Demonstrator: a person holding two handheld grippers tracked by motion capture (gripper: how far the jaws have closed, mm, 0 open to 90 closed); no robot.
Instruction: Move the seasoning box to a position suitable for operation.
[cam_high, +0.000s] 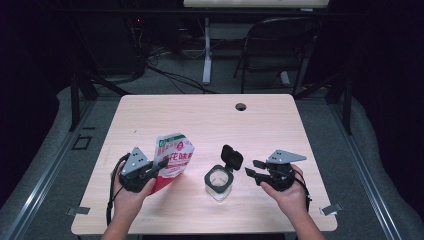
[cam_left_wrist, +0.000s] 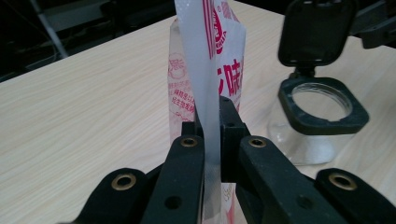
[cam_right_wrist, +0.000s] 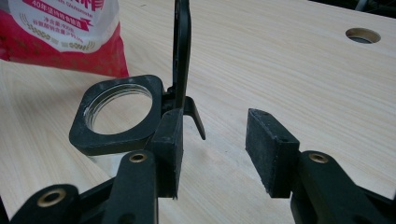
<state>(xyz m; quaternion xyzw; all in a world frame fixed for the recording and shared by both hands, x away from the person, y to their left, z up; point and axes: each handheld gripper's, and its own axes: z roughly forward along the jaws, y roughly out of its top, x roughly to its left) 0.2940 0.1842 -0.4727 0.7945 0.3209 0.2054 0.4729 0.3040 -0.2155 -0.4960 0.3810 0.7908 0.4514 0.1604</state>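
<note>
The table (cam_high: 210, 120) in front of you is pale wood with a round cable hole (cam_high: 241, 106) near its far edge, and a dark folding chair (cam_high: 280, 45) stands beyond it. On the near half, left of centre, the bag (cam_high: 172, 160) stands upright, white on top with red print and a red base. Just to its right, apart from it, sits the jar (cam_high: 218, 181), clear glass with a square black collar, its mouth open and its black lid (cam_high: 231, 156) flipped up on the hinge at the collar's far side. Your left gripper (cam_high: 159, 167) is at the bag's left edge; in the left gripper view its jaws are pressed together on the bag's (cam_left_wrist: 210, 70) thin white side seam, pinching it between the pads (cam_left_wrist: 231, 126), with the jar (cam_left_wrist: 322, 109) and raised lid (cam_left_wrist: 315, 30) beyond to the right. Your right gripper (cam_high: 252, 169) is just right of the jar, jaws spread and holding nothing. In the right gripper view one pad (cam_right_wrist: 168, 140) lies close beside the jar's collar (cam_right_wrist: 116, 135) near the hinge, though you cannot tell if it touches, while the other pad (cam_right_wrist: 271, 149) hangs over bare table; the lid (cam_right_wrist: 181, 46) stands edge-on, and the bag's (cam_right_wrist: 65, 32) base shows at upper left.
</note>
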